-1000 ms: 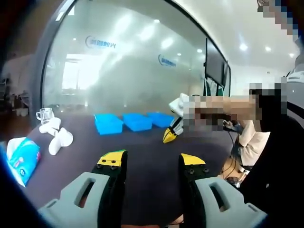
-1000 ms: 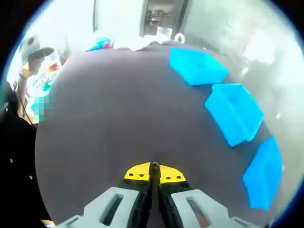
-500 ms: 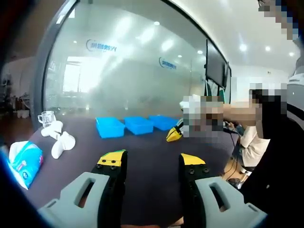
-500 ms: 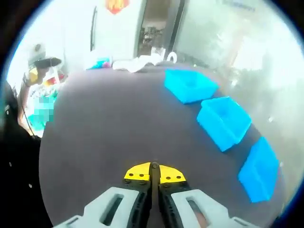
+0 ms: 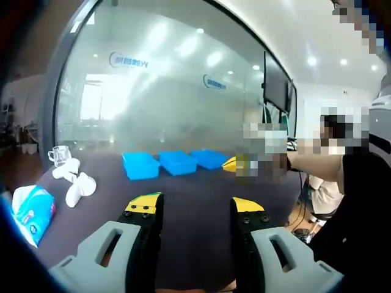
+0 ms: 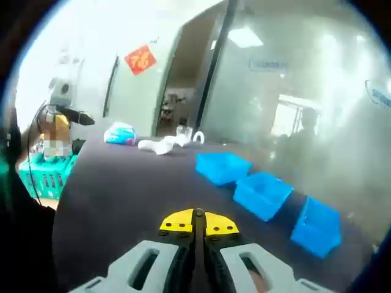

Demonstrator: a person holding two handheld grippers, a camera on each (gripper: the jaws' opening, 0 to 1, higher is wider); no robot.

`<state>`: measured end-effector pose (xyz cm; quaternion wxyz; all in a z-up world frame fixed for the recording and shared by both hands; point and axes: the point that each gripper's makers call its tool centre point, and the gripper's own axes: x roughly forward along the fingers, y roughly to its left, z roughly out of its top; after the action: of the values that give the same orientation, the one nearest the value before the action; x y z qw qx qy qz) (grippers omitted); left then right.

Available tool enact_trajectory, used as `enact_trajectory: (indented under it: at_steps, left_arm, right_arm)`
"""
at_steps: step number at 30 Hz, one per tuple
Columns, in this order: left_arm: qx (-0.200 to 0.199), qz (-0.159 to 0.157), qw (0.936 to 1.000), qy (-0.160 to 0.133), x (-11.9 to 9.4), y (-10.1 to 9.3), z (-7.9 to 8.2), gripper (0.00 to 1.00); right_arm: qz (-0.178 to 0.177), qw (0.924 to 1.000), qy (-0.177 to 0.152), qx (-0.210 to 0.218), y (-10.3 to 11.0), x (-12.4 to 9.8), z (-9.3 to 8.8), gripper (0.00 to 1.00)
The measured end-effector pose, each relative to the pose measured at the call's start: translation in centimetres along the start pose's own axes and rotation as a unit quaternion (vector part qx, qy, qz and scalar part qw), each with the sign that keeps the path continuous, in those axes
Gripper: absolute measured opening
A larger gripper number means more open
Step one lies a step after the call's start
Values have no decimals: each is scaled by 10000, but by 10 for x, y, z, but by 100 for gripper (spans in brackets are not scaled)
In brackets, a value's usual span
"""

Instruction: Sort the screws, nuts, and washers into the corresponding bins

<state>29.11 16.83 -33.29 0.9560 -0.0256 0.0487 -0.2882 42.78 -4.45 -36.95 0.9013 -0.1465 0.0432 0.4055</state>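
We see three bright blue open bins (image 5: 174, 162) in a row at the far side of the dark desk (image 5: 189, 195). Our left tool (image 5: 194, 207) hovers with jaws spread; our right tool (image 6: 198, 221) is pressed together on something small and dark we cannot identify

On the dark counter (image 5: 189, 189), a tissue pack (image 5: 32, 207) lies near white objects (image 5: 76, 180) and a glass mug (image 5: 58, 154).

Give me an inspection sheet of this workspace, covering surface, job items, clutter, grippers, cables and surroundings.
Surface: dark table, mostly bare.
Job's things: three blue bins in a row; whether they hold hardware cannot be told.
Clutter: tissue pack, white objects, glass mug at one end.
Grippers: left gripper open, empty; right gripper shut, something small and dark at its tips.
Cables: nothing seen.
Surroundings: frosted glass wall, wall screen.
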Motion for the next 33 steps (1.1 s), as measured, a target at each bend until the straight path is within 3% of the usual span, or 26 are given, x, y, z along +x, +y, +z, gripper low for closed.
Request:
enact_trajectory:
  at_steps: [7, 11, 16, 24, 33]
  left_arm:
    - [24, -30, 10000, 16, 1, -3, 0, 43]
    - [46, -51, 10000, 29, 1, -6, 0, 43]
    - [47, -54, 10000, 21, 1, -6, 0, 43]
    - [44, -60, 10000, -11, 1, -5, 3, 43]
    - [-26, -26, 10000, 1, -1, -1, -2, 43]
  right_arm:
    - [-356, 9983, -369, 265, -5, -5, 8, 1]
    - [-653, 9951, -584, 463, -23, -2, 24, 1]
    - [-892, 9926, -610, 554, -48, 14, 39, 1]
    - [-1288, 9874, -669, 638, -103, 68, 64, 1]
    - [-1728, 9825, -295, 625, -153, 126, 50, 1]
